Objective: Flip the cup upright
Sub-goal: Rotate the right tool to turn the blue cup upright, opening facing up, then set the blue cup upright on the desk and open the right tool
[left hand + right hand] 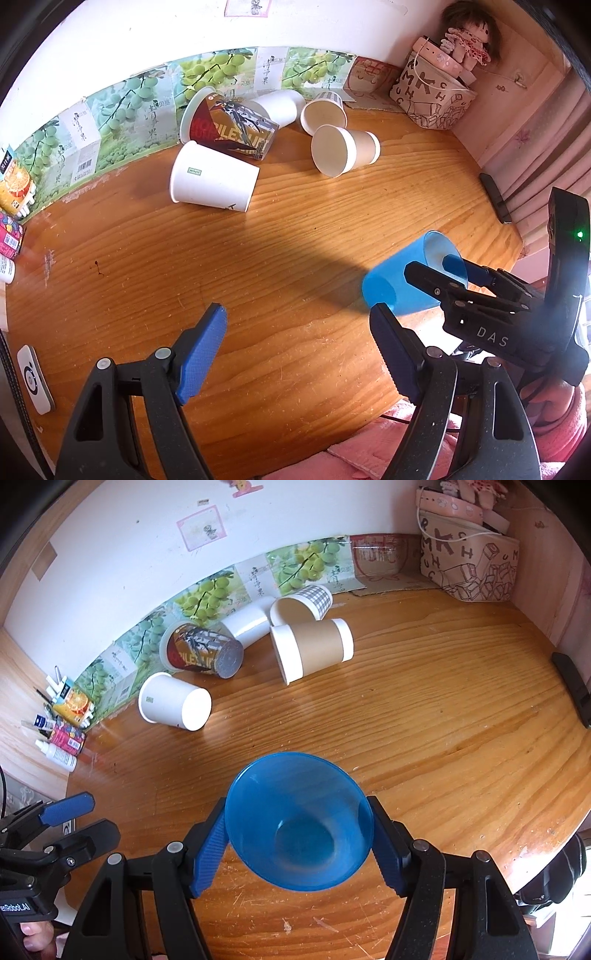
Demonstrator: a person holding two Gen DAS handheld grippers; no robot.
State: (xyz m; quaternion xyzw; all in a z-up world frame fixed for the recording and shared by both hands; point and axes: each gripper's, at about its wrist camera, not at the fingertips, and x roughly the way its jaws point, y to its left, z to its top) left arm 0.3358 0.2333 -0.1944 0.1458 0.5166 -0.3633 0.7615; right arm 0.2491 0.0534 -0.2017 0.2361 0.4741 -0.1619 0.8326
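A blue plastic cup is held between the fingers of my right gripper, which is shut on it; its open mouth faces the camera and it hangs above the wooden table. In the left wrist view the same blue cup is tilted, mouth up and to the right, with the right gripper clamped on it. My left gripper is open and empty, low over the table's near part, just left of the cup.
Several paper cups lie on their sides near the back wall: a white one, a printed one, a brown-sleeved one, a checked one. A lettered bag stands back right. Small bottles stand at the left.
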